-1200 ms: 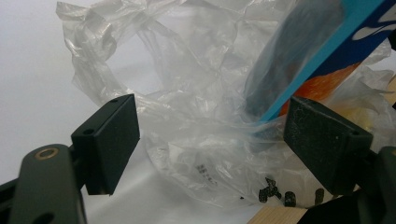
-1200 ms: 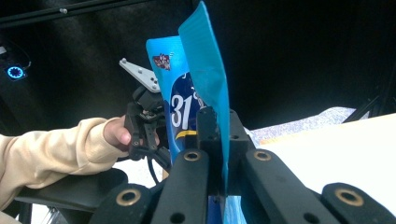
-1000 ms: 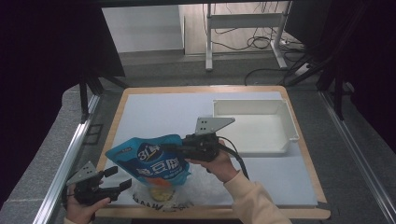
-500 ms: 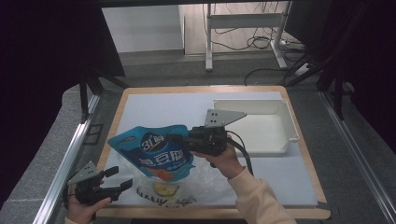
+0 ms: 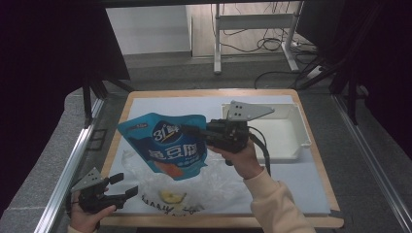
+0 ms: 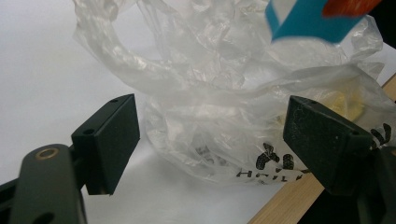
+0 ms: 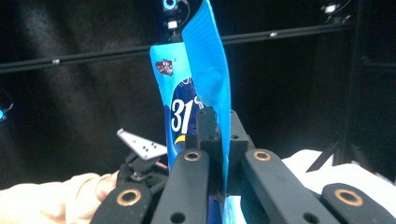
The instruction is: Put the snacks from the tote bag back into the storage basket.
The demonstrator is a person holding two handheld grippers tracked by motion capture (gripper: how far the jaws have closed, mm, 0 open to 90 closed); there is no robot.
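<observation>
Blue pouch held clear above a crumpled plastic bag.

High view: right gripper (image 5: 192, 132) is clamping the blue pouch (image 5: 167, 145) over the clear plastic bag (image 5: 194, 187); white tray (image 5: 299, 131) sitting behind, left gripper (image 5: 127, 185) resting at the board's near edge, jaws apart.
Left gripper view: bag (image 6: 224, 121) is lying between the spread jaws, untouched, pouch corner (image 6: 308, 18) overhead.
Right gripper view: jaws are pinching the pouch edge (image 7: 205, 88), blocking what lies beyond.
</observation>
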